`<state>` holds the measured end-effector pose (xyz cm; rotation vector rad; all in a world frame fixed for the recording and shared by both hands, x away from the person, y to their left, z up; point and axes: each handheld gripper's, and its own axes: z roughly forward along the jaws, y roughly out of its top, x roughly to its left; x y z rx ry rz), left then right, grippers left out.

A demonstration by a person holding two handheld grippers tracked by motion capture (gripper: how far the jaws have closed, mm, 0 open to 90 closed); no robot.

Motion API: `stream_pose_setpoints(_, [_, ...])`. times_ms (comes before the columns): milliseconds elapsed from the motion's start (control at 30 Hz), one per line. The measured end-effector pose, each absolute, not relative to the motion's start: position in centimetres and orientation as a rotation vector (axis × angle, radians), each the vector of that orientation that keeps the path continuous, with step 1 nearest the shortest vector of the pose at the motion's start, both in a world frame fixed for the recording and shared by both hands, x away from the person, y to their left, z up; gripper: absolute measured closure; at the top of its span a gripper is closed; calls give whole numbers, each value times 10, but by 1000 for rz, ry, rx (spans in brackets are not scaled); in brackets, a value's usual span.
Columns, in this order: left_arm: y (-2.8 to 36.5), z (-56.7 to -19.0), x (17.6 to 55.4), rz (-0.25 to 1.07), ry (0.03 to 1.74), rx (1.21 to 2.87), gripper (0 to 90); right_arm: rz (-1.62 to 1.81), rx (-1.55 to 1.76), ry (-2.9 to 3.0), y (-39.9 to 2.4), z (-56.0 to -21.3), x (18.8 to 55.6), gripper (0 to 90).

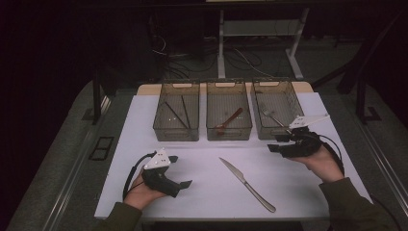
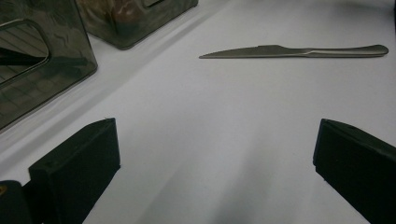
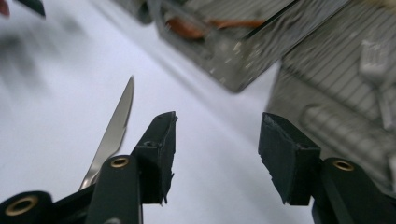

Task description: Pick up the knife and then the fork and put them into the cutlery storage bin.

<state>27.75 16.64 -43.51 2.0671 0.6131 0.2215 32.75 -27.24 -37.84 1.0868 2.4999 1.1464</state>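
- At the near left of the white tabletop (image 1: 202, 192), the left gripper (image 1: 176, 171) rests in a hand with its jaws spread wide and nothing between them; in the left gripper view bare surface lies between the jaws.
- At the right, just in front of the bins, the right gripper (image 1: 278, 143) is held above the surface, jaws parted and empty.
- Between the two, well apart from both, a metal knife (image 1: 247, 184) lies flat, blade toward the bins, handle toward the person.
- Along the far edge stand three clear bins side by side: the left bin (image 1: 176, 132) holds dark chopsticks (image 1: 176, 114); the middle bin (image 1: 229, 133) a reddish-brown spoon (image 1: 229, 121); the right bin (image 1: 262, 131) a fork (image 1: 272, 117).
- Judging by this, a cutlery sort looks nearly done; the knife alone is left out, and which bin it belongs in is unclear.
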Motion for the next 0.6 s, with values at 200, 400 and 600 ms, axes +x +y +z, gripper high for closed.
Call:
stream_pose_setpoints(200, [167,-434,277,218,609,2063,0,1089,1059,2581,-255,-388,313,600])
stream_pose_setpoints(400, [166,-434,277,218,610,2063,0,1110,988,2641,-239,-395,295,768])
stream_pose_setpoints(600, [166,-434,276,219,611,2061,0,1115,928,2719,-228,-406,279,884])
